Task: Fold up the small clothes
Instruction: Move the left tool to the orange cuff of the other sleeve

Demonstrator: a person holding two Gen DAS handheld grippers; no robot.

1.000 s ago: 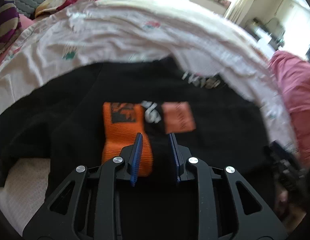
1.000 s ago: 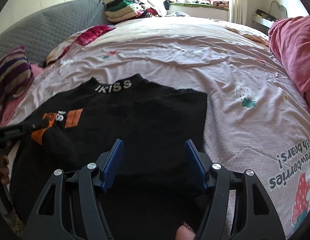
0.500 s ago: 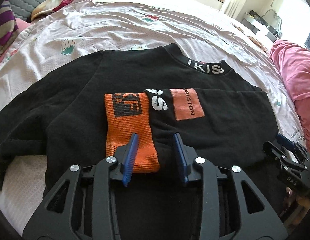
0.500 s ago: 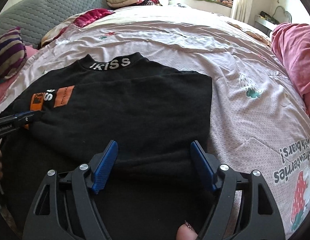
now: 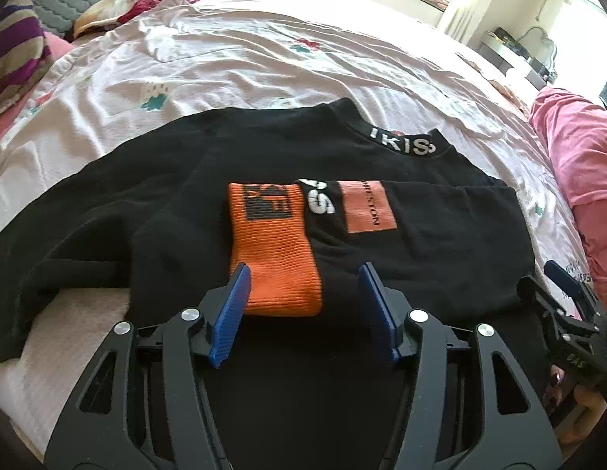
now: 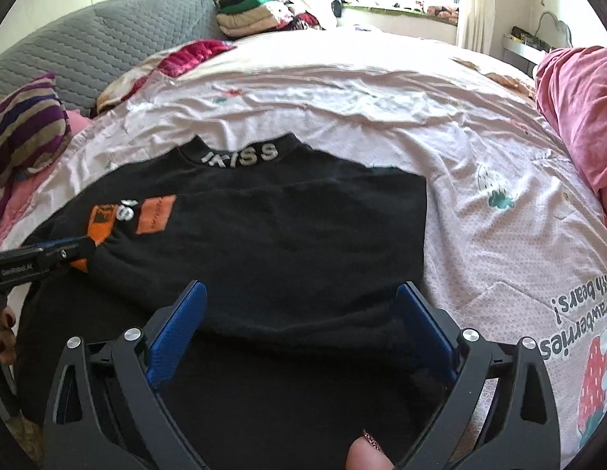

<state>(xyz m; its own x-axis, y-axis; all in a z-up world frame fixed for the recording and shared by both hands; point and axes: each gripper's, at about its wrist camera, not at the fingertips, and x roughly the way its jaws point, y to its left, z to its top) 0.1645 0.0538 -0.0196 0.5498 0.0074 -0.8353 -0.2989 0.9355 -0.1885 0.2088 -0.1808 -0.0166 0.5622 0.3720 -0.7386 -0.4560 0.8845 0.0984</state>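
A black sweatshirt (image 5: pixel 382 274) with a white-lettered collar (image 5: pixel 403 143) lies on the bed; it also shows in the right wrist view (image 6: pixel 288 243). One sleeve is folded across the body, its orange cuff (image 5: pixel 274 254) lying flat. My left gripper (image 5: pixel 303 305) is open, its jaws on either side of the cuff's near end, holding nothing. My right gripper (image 6: pixel 299 325) is open and empty above the folded right edge of the sweatshirt. The left gripper's tip shows at the left of the right wrist view (image 6: pixel 64 250).
The pink printed bedsheet (image 6: pixel 479 235) spreads to the right and behind. A striped pillow (image 6: pixel 25 129) and grey headboard (image 6: pixel 107 51) are at the left. A pink blanket (image 6: pixel 577 117) lies at the right. Folded clothes (image 6: pixel 256 11) are stacked far back.
My left gripper has opened and let go of the sleeve by the orange cuff, which now lies flat on the sweatshirt. My right gripper has opened a little wider and drawn back slightly.
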